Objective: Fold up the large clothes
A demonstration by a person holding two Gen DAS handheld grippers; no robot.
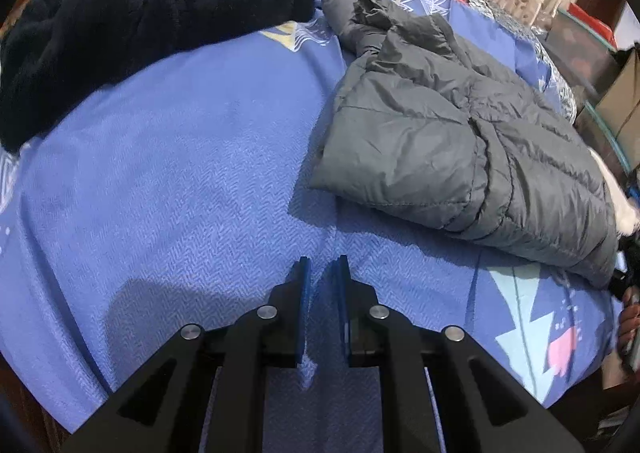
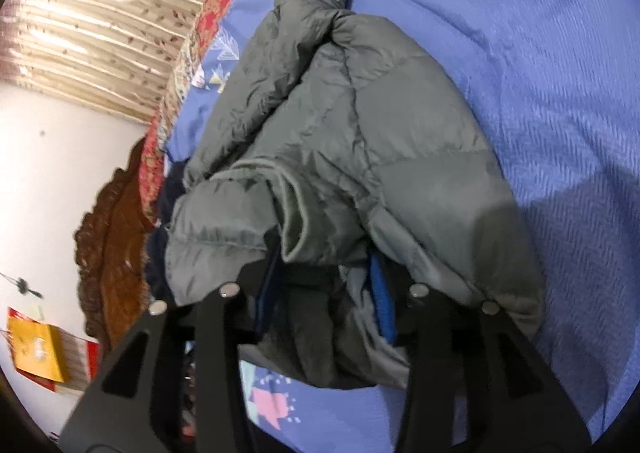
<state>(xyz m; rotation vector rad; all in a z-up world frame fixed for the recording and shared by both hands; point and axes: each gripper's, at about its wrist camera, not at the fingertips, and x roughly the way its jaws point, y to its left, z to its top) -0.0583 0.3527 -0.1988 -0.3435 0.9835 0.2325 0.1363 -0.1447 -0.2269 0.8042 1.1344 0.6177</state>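
Left wrist view. Grey puffer jacket [image 1: 460, 141]: lies on the blue bedspread [image 1: 180, 173], to the right of centre, already doubled into a compact bundle. Dark fleece garment [image 1: 132, 25]: heaped at the far left, apart from the jacket, apparently not yet folded. Left gripper [image 1: 322, 273]: hovers over bare bedspread, jaws nearly together with a narrow gap, nothing between them. Far right edge: the right gripper's black body and a bit of white fluffy material, cut off by the lens rim; not identifiable.

Right wrist view. Right gripper [image 2: 324, 265]: at the jacket's [image 2: 360, 133] near edge, jaws parted, fabric bunched between them. The fingertips are buried under the folds, so whether the pads press on the cloth cannot be told. Curtain [image 2: 100, 25] and carved wooden headboard [image 2: 116, 221] to the left.

Step in hand, as judged: finishing the jacket's fold and letting go of its hem. Next move calls for drawing the right gripper back clear without dragging the bundle open, then turning to the dark garment.
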